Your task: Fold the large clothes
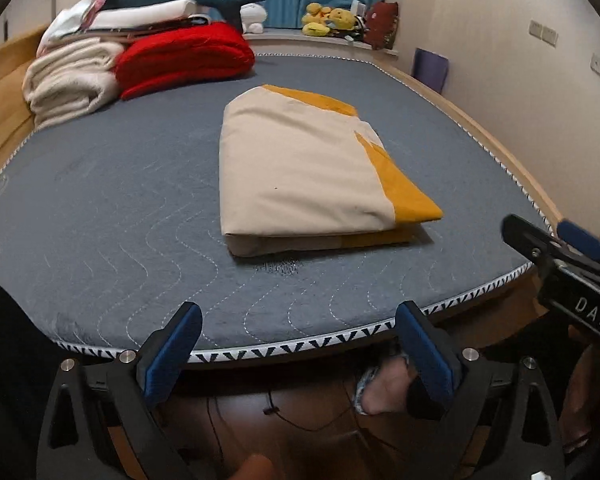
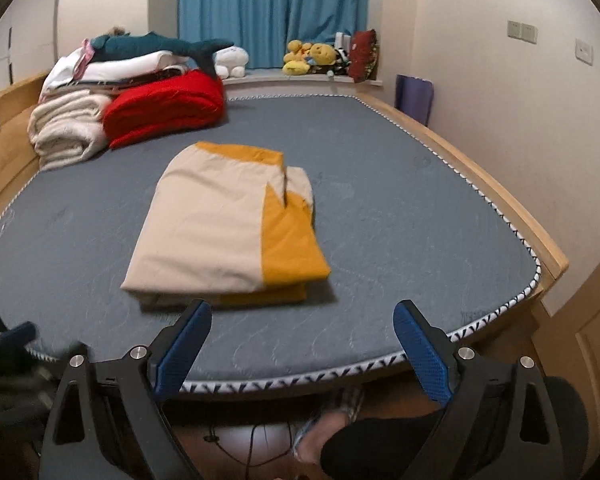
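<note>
Grey mattress [image 1: 100, 200], folded cream-and-orange cloth [image 1: 300, 168] lying mid-bed, free of both claws. Left gripper [image 1: 300, 344] and right gripper [image 2: 302, 340] both spread wide, empty. Only left view shows "DAS" lettering on the other tool.

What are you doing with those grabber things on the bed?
A person is folding big laundry with a hand-held gripper in each hand. The cream and yellow cloth lies folded in a neat rectangle on the grey mattress. The left hand-held gripper and the right hand-held gripper are both open, empty, back near the bed's edge.
</note>
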Action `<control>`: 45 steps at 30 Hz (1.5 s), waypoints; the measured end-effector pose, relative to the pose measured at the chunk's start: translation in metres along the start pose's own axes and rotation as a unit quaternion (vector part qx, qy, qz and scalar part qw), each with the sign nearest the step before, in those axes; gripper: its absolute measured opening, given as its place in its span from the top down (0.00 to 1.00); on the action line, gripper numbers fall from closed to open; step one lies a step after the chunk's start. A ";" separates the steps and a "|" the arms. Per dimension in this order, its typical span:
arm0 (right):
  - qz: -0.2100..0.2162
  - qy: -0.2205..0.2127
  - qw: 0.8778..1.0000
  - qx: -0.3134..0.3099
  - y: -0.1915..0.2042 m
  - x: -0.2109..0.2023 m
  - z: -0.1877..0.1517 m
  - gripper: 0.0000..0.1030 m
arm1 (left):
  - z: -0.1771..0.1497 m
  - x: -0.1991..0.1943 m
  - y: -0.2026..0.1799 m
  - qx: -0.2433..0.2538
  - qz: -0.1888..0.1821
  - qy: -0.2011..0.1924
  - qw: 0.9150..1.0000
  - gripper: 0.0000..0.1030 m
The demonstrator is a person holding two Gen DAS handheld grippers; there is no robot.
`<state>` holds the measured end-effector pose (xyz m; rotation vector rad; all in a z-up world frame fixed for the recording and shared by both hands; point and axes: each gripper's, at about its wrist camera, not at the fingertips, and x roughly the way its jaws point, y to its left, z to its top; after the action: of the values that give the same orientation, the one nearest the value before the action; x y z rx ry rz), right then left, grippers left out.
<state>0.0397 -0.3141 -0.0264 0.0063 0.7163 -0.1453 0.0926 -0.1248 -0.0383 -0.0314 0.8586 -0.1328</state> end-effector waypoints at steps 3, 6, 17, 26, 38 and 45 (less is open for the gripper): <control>-0.003 -0.001 1.000 -0.025 0.009 0.003 -0.003 0.10 | 0.003 0.000 0.004 -0.013 -0.001 -0.008 1.000 0.06; -0.006 0.007 0.999 -0.035 0.013 0.010 -0.006 0.10 | 0.007 0.000 0.010 -0.028 0.010 -0.012 0.999 0.06; 0.015 0.002 0.997 -0.069 0.035 0.021 -0.002 0.10 | 0.009 0.003 0.025 -0.036 0.028 -0.026 0.999 0.06; 0.020 0.001 0.997 -0.076 0.043 0.024 0.000 0.10 | 0.009 0.003 0.024 -0.031 0.026 -0.027 0.999 0.06; 0.022 -0.003 0.997 -0.076 0.041 0.023 0.001 0.10 | 0.008 0.003 0.023 -0.027 0.023 -0.030 0.999 0.06; 0.021 -0.003 0.997 -0.076 0.041 0.024 0.001 0.10 | 0.008 0.004 0.025 -0.030 0.020 -0.027 0.999 0.06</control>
<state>0.0633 -0.2770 -0.0430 -0.1245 0.7189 -0.0509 0.1035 -0.1012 -0.0378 -0.0728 0.8094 -0.0685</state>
